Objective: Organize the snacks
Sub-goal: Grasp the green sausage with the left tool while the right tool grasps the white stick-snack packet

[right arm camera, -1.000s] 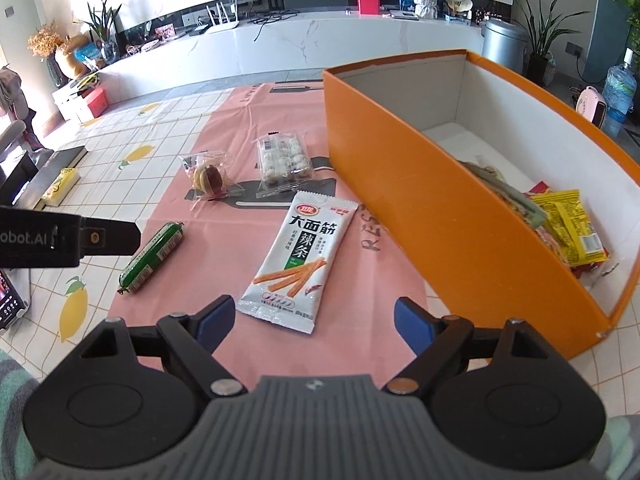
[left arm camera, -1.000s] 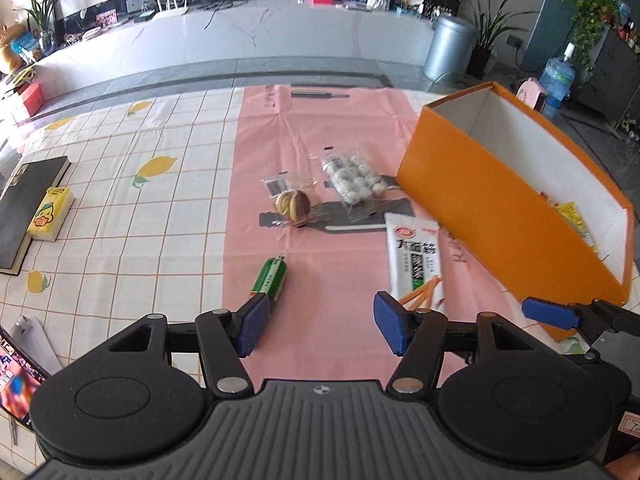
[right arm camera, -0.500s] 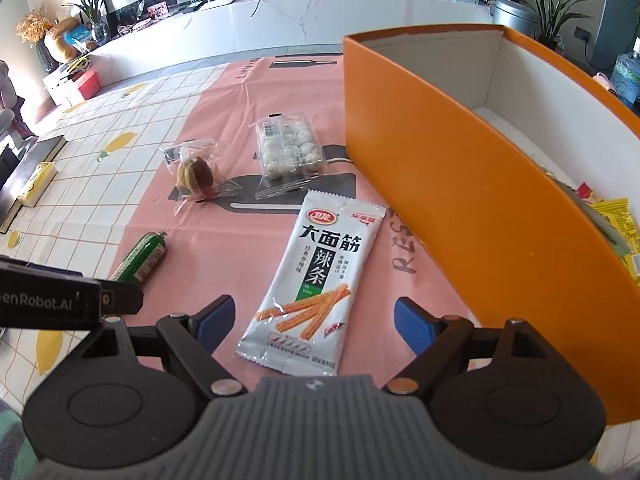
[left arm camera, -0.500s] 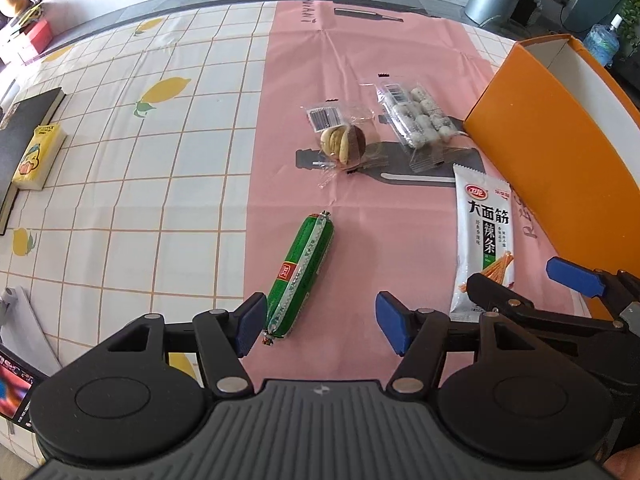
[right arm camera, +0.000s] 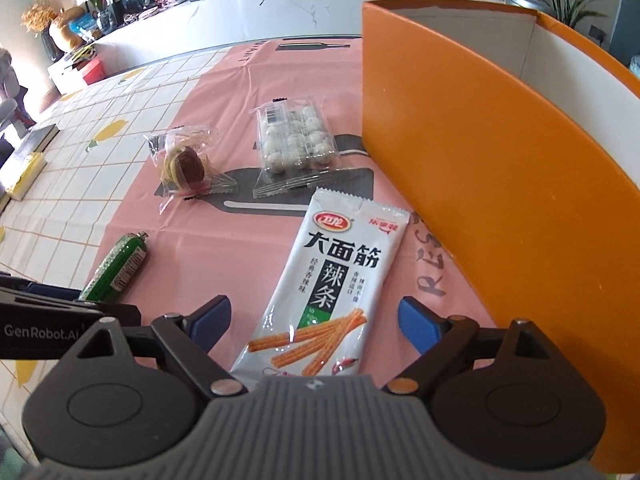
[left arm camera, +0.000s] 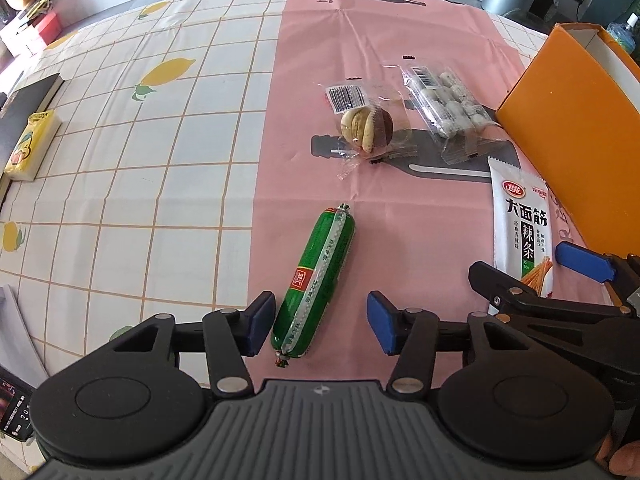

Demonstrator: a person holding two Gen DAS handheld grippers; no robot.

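Note:
A green sausage stick (left arm camera: 316, 280) (right arm camera: 116, 268) lies on the pink cloth. My left gripper (left arm camera: 320, 324) straddles its near end, jaws closing; the left pad sits close beside it, the right pad stands apart. A white spicy-strip packet (right arm camera: 328, 292) (left arm camera: 524, 228) lies flat with its lower end between the wide jaws of my right gripper (right arm camera: 316, 320), which are opening and touch nothing. Behind lie a clear-wrapped pastry (left arm camera: 366, 130) (right arm camera: 186, 164) and a clear pack of white balls (left arm camera: 450, 108) (right arm camera: 296, 140). The orange box (right arm camera: 480, 160) (left arm camera: 576, 128) stands to the right.
A yellow pack (left arm camera: 34, 148) and a dark book (left arm camera: 28, 100) lie at the table's left edge on the lemon-print cloth (left arm camera: 140, 160). The right gripper's arm crosses the left wrist view at lower right. A long white counter and plants stand beyond the table.
Both grippers have sunk toward the table. The left one moved over the sausage stick and its jaws narrowed around it. The right one came down over the white packet's near end.

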